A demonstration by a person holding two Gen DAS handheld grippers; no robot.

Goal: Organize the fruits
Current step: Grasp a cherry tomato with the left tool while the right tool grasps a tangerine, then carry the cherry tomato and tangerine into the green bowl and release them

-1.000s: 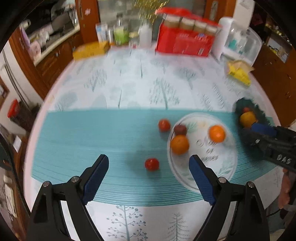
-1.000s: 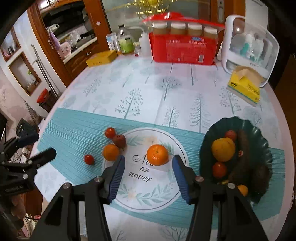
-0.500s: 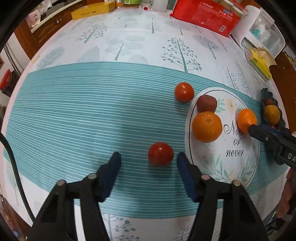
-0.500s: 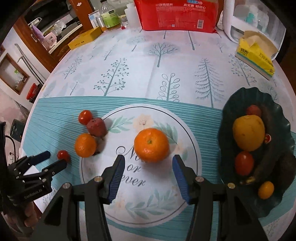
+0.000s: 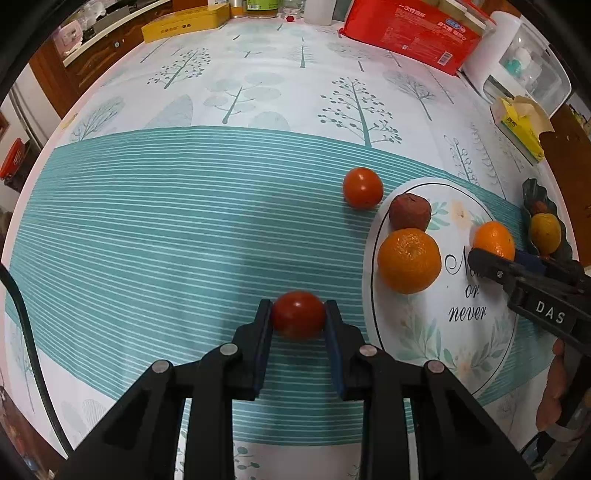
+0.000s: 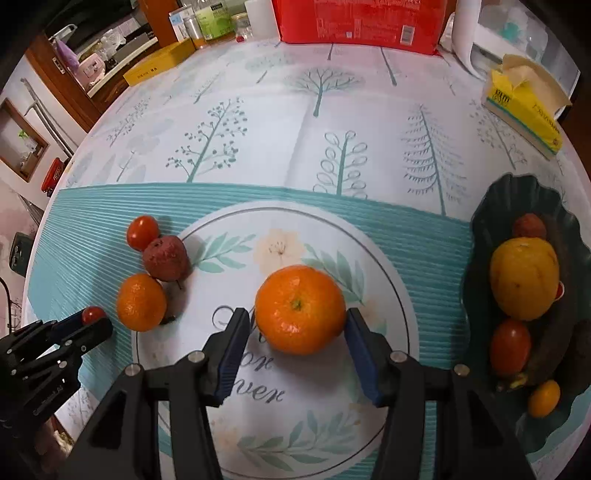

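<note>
Now small glossy red tomato (image 5: 298,314) pinched in left tool (image 5: 298,317).

tablecloth (image 6: 332,122): tree print, teal striped band
red pkg (image 6: 356,22): far edge
yellow box (image 6: 159,66): far left, by bottles (image 6: 212,22)
tissue box (image 6: 524,107): yellow, right
white container (image 5: 517,66): beside red pkg

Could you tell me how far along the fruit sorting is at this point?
Done: the dark bowl already holds several fruits. In hand: the left gripper is shut on a small tomato, and the right gripper brackets an orange. Left: a second orange, a dark red fruit and another tomato.
</note>
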